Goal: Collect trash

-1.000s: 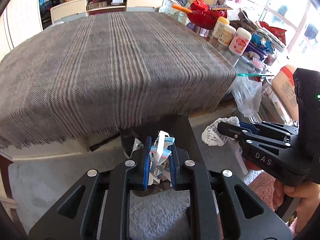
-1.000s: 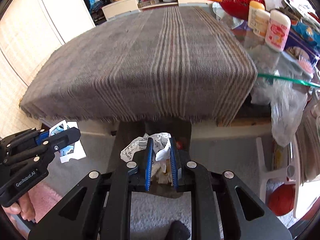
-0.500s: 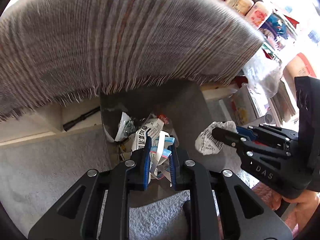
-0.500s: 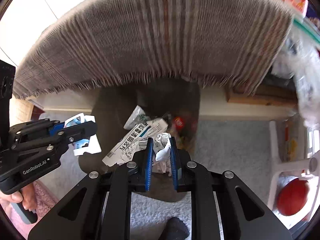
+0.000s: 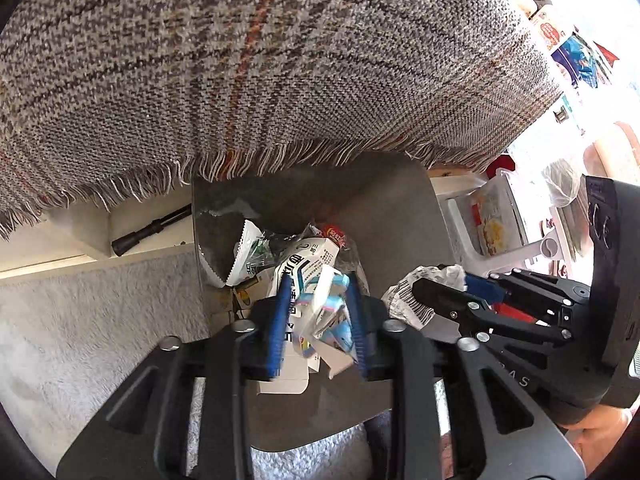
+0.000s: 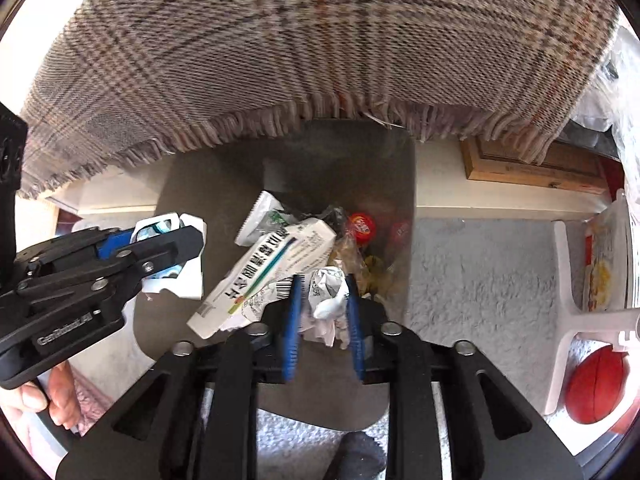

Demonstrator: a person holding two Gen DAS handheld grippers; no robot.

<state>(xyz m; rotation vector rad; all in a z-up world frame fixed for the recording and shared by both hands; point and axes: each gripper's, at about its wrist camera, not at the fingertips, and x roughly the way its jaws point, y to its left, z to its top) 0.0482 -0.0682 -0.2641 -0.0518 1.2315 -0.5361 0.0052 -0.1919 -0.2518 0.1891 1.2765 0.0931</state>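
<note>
Fringed plaid cloth (image 5: 280, 60) is seen across the top of both views, draped over a table edge, and below it a dark grey bin (image 5: 384, 220) stands on pale carpet (image 5: 80, 312).

Inside the bin a pile of rubbish is visible — a white sachet with a serrated edge (image 5: 240, 256), a long white printed carton (image 6: 264, 276) and a small red round-topped item (image 6: 361, 225) toward 12 o'clock of the pile.

The left gripper (image 5: 318, 316) is held over the bin's near rim, and its blue-padded fingers (image 5: 278, 320) are clamped on a blue-and-white wrapper (image 5: 328, 312), which is pinched between them above the bin's opening. In the right wrist view the same gripper is seen at 9 o'clock, with the wrapper sticking out past its tips.

The right gripper (image 6: 322, 312) is likewise closed on a crumpled white paper (image 6: 328, 296), gripped between its blue pads directly over the rubbish. From the left wrist view this gripper enters at 3 o'clock, and the barcode-printed paper is seen bunched around its tips, just beside the bin's right wall.

A black rod (image 5: 150, 230) is seen lying on a low cream shelf at 9 o'clock of the bin. A white plastic stool (image 6: 580, 300) and a red ball (image 6: 596, 386) are seen at 4 o'clock in the right wrist view, well apart from the bin.
</note>
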